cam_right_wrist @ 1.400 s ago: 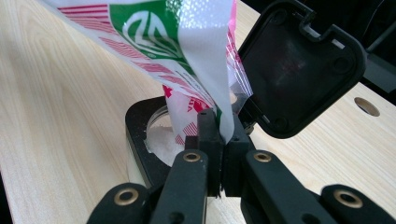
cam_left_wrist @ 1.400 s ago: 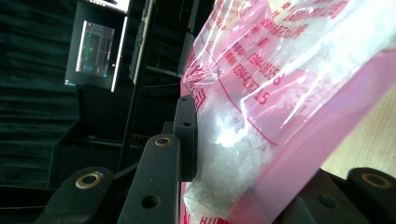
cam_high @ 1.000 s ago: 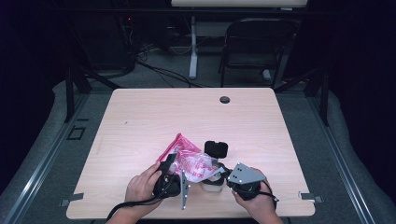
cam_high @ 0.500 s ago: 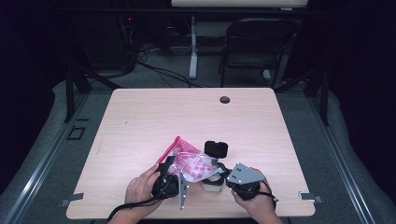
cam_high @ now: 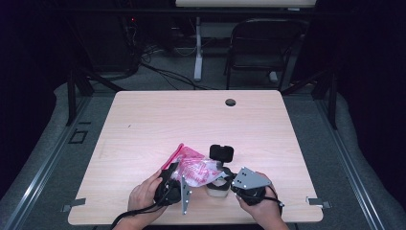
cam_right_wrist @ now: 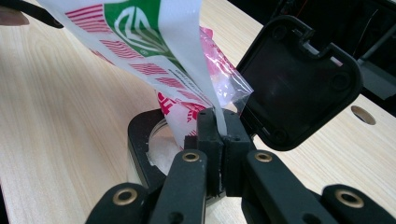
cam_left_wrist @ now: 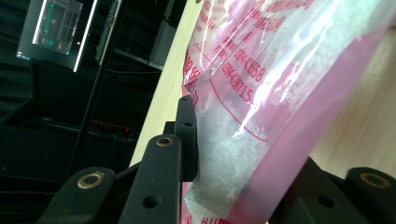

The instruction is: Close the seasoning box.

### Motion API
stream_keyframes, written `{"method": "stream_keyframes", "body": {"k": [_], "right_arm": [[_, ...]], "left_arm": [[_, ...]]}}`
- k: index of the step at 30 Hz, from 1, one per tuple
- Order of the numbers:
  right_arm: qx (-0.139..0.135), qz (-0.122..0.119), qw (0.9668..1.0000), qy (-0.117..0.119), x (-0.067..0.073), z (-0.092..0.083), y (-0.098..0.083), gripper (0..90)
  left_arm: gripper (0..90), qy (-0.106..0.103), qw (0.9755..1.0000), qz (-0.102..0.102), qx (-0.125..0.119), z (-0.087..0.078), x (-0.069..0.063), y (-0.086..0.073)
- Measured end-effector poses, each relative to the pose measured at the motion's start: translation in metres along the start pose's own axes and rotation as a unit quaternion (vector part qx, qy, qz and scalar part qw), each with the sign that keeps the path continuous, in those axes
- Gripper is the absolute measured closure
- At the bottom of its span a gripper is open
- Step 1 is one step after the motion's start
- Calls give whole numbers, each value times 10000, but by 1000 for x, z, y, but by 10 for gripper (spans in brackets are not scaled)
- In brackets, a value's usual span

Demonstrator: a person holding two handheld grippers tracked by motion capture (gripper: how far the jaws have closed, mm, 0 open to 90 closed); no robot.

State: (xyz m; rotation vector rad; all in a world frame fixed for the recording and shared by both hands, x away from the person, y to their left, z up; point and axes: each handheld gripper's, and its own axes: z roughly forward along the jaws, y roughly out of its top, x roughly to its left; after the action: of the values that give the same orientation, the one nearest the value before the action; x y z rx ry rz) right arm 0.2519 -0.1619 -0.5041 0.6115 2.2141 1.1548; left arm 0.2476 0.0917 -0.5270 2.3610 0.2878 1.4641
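A pink and white plastic bag (cam_high: 191, 165) with white powder inside hangs between both grippers near the table's front edge. My left gripper (cam_high: 174, 174) is shut on the bag's fat pink side (cam_left_wrist: 261, 93), and its jaws (cam_left_wrist: 243, 154) press on either side of it. My right gripper (cam_right_wrist: 223, 135) is shut on the thin printed edge of the bag (cam_right_wrist: 154, 37). Right under that edge stands a small black container (cam_right_wrist: 140, 140) with white powder in it. Its hinged lid (cam_right_wrist: 299, 84) stands open on the far side. In the high view the right gripper (cam_high: 222, 174) sits beside the container (cam_high: 215, 189).
The light wooden table (cam_high: 191, 120) has a round cable hole (cam_high: 231, 102) near its far edge. A dark chair (cam_high: 263, 48) and cables lie beyond the table. Both hands rest at the front edge.
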Motion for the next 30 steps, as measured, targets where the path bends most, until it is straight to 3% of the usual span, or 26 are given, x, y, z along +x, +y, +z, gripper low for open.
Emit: {"method": "stream_keyframes", "body": {"k": [5, 11, 16, 20, 25, 30], "right_arm": [[-5, 8, 10000, -1, 0, 0, 0, 884], [-30, 17, 10000, 13, 1, 1, 0, 884], [-26, 35, 10000, 35, 1, 1, 1, 878], [-40, 42, 10000, 33, 2, 2, 1, 873], [-109, 49, 9999, 22, 2, 1, 2, 866], [-120, 33, 9999, 10, 4, 1, 4, 863]], "left_arm": [[758, -142, 9997, -175, -23, 1, 2, -2], [759, -217, 9995, -243, -41, 1, 2, -3], [760, -384, 9980, -505, -82, 3, 1, -6], [762, -466, 9973, -558, -66, 4, 1, -8], [762, -639, 9943, -842, -128, 6, 1, -13], [764, -789, 9921, -967, -81, 7, 0, -16]]}}
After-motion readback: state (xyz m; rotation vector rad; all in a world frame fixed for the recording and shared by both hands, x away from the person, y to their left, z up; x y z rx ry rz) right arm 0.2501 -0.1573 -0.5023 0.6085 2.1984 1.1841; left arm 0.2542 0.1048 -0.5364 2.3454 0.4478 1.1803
